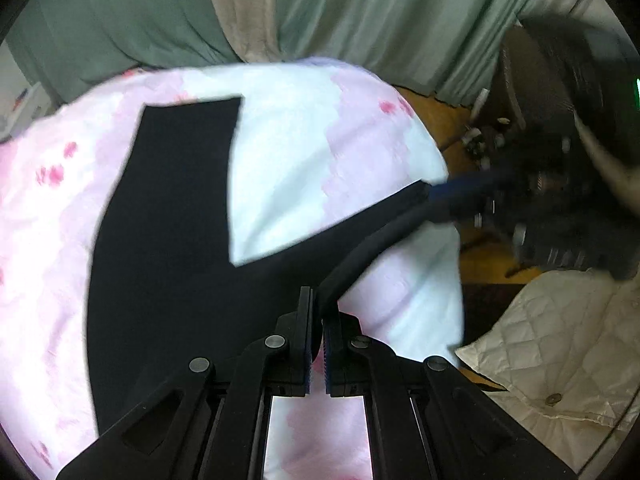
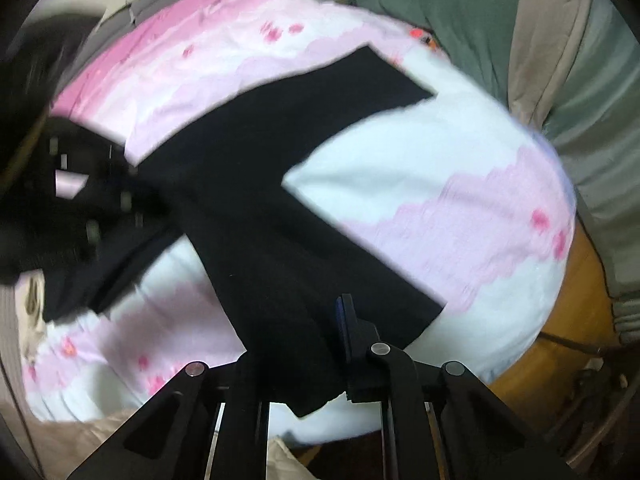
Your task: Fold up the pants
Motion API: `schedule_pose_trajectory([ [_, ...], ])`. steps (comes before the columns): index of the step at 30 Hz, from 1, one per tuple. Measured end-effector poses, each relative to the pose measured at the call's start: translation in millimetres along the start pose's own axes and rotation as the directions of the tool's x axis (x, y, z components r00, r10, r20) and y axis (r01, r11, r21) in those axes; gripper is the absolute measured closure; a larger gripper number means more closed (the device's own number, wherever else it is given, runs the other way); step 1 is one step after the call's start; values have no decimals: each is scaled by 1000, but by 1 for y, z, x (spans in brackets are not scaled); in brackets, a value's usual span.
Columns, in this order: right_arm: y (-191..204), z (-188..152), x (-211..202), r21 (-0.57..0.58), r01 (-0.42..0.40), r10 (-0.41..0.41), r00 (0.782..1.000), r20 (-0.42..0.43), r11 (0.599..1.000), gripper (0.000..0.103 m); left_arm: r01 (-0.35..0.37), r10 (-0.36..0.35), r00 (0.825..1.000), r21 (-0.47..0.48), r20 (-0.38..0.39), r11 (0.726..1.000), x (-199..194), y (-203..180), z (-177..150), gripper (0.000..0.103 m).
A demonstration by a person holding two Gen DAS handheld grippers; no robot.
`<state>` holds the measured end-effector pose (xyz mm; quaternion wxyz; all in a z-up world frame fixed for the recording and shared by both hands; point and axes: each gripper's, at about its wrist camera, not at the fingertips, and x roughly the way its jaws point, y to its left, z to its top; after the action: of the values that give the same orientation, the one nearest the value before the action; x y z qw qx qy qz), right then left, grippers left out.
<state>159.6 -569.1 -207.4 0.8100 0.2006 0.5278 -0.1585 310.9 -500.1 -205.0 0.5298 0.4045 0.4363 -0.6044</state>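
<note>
Both grippers — left gripper [image 1: 319, 322], right gripper [image 2: 320, 320] — pinch the black pants [image 1: 168, 240].

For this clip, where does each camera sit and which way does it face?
Left wrist: on the left gripper, looking along its fingers over the black pants toward the green curtain; right gripper blurred at right.
Right wrist: on the right gripper, facing the pants; left gripper blurred at left.
Shared: pants, pink bedcover.
</note>
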Motion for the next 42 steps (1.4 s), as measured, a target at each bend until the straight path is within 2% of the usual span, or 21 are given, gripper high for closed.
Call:
schedule_pose_trajectory([
  [3,-15,54,-12,-28,-42,42,999,2,999,92,-44,45,999,-34,31,998,-7,26,27,97],
  [6,-28,122,-8,-78,-74,73,997,-13,994,92,-94,102,993,-114,62,989,-8,71,64,97],
  [8,-35,164,2,-105,-87,84,996,-36,991,92,-114,126,990,-170,60,979,-2,100,84,97],
  [10,-45,216,23,-120,-117,109,991,-74,986,92,-148,161,986,-227,41,963,11,131,107,97],
  [12,-49,253,43,-149,-127,112,989,-101,981,93,-175,188,982,-289,17,941,23,155,123,95],
  [15,-59,307,83,-153,-148,124,979,-160,977,94,-289,297,954,-379,-39,879,33,192,146,77],
  [17,-66,335,116,-141,-169,138,968,-208,975,94,-331,345,938,-427,-47,842,32,207,148,51],
  [19,-72,354,149,-108,-183,147,951,-273,977,94,-355,373,926,-479,-62,803,32,221,145,48],
  [20,-73,358,161,-105,-183,145,945,-293,978,94,-371,386,919,-505,-79,779,33,226,141,48],
  [24,-74,380,217,-125,-169,114,926,-361,978,94,-392,393,910,-585,-133,710,36,237,117,47],
  [28,-73,388,254,-143,-142,75,914,-398,979,94,-408,378,906,-626,-190,665,41,243,97,47],
  [30,-74,389,261,-153,-120,52,919,-390,981,94,-409,369,906,-648,-207,642,42,244,88,47],
  [32,-79,391,261,-171,-75,9,933,-359,982,90,-405,362,908,-662,-211,630,42,240,84,46],
  [34,-86,393,253,-168,-55,-3,945,-328,984,80,-406,368,906,-674,-209,617,40,234,82,43],
  [36,-92,392,236,-198,-18,-40,958,-283,980,78,-406,385,902,-683,-194,608,37,225,82,43],
  [37,-96,391,222,-207,-29,-24,968,-250,978,75,-400,387,904,-686,-185,608,36,223,83,42],
  [40,-112,376,188,-194,-84,42,976,-215,977,64,-382,396,905,-699,-153,604,33,201,80,42],
  [42,-118,362,168,-191,-80,44,982,-183,978,64,-366,408,903,-736,-134,569,28,180,72,39],
])
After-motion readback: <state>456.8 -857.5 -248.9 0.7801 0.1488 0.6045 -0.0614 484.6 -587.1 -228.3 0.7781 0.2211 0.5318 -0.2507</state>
